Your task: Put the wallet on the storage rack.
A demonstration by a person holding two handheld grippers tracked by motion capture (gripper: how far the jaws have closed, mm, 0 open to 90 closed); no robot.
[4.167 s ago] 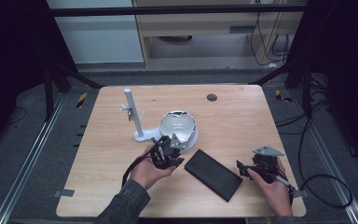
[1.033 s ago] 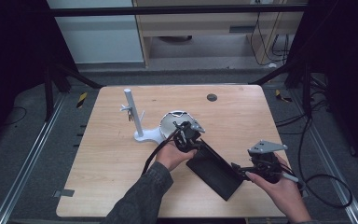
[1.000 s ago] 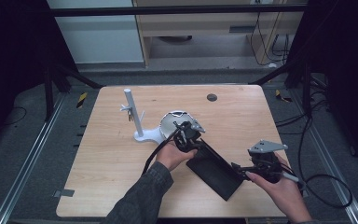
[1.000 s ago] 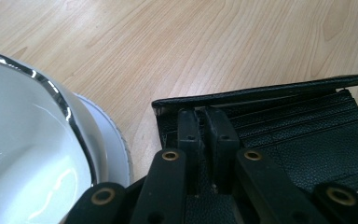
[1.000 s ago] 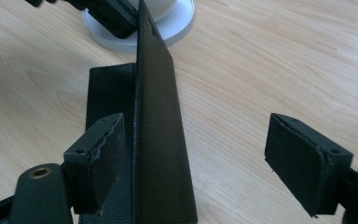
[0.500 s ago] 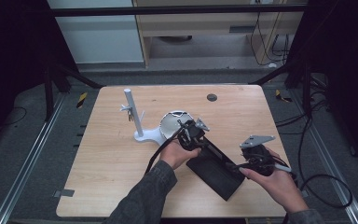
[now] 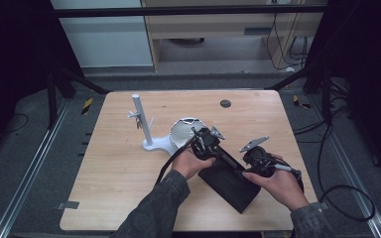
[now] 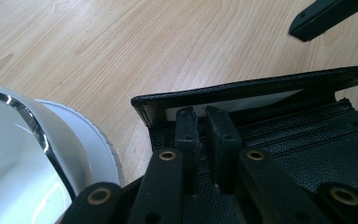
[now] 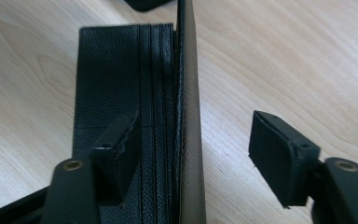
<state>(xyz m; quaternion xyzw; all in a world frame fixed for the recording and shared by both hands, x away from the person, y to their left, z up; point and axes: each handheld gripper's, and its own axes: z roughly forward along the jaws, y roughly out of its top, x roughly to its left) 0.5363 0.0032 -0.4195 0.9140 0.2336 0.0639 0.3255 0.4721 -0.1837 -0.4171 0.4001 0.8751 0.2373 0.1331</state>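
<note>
Compared with a moment earlier, the right gripper (image 7: 252, 159) has moved in on the black wallet (image 7: 230, 181) lying on the bench (image 7: 114, 178), its fingers spread astride the raised flap, while the left gripper (image 7: 209, 141), fingers nearly closed, presses the wallet's far end, suggesting opening is underway.

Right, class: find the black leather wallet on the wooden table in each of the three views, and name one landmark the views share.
High view: black leather wallet lies right of centre, between both hands.
Left gripper view: it fills the lower right, its raised flap running across.
Right gripper view: it stands centre-left, flap upright between the open jaws.
Shared landmark: the pale wooden table.
</note>
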